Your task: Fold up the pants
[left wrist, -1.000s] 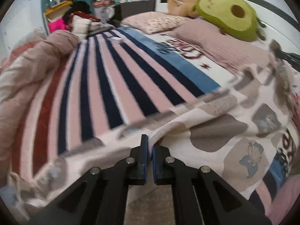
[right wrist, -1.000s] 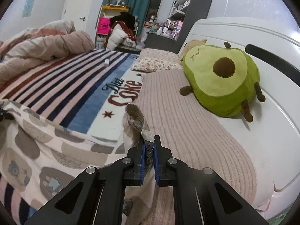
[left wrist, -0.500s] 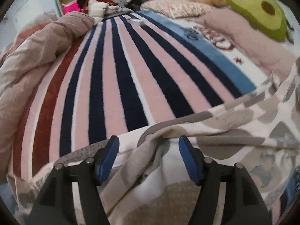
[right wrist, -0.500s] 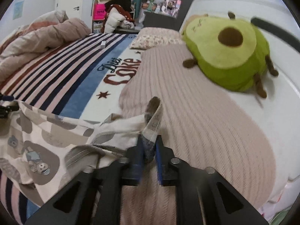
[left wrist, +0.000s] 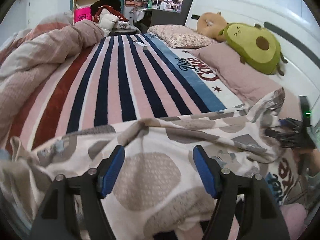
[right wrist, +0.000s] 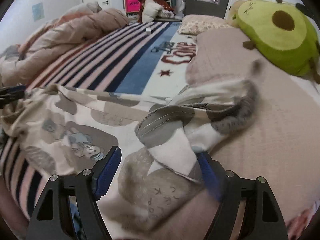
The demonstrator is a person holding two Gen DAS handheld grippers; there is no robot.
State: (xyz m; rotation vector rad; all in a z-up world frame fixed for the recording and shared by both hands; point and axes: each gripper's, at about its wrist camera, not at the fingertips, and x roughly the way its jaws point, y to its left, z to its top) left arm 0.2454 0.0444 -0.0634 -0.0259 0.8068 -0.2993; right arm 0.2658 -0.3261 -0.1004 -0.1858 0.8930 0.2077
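Observation:
The pants (left wrist: 152, 172) are cream with grey and beige blotches and cartoon prints. They lie rumpled across the striped blanket (left wrist: 120, 84) on the bed. My left gripper (left wrist: 159, 170) is open and empty, its blue pads just above the cloth. My right gripper (right wrist: 158, 170) is open too, with a folded end of the pants (right wrist: 180, 132) lying loose between its fingers on the pink pillow (right wrist: 270, 120). The right gripper also shows at the right edge of the left wrist view (left wrist: 290, 134).
A green avocado plush (left wrist: 254, 46) and a tan plush (left wrist: 212, 24) sit by the white headboard (left wrist: 250, 6). A bunched pink duvet (left wrist: 40, 56) fills the bed's left side. A small white box (left wrist: 141, 45) lies on the stripes. Cluttered shelves stand beyond the bed.
Both grippers were shut on the pants a second ago. The left opened first, then the right, and the cloth has dropped onto the bed and pillow.

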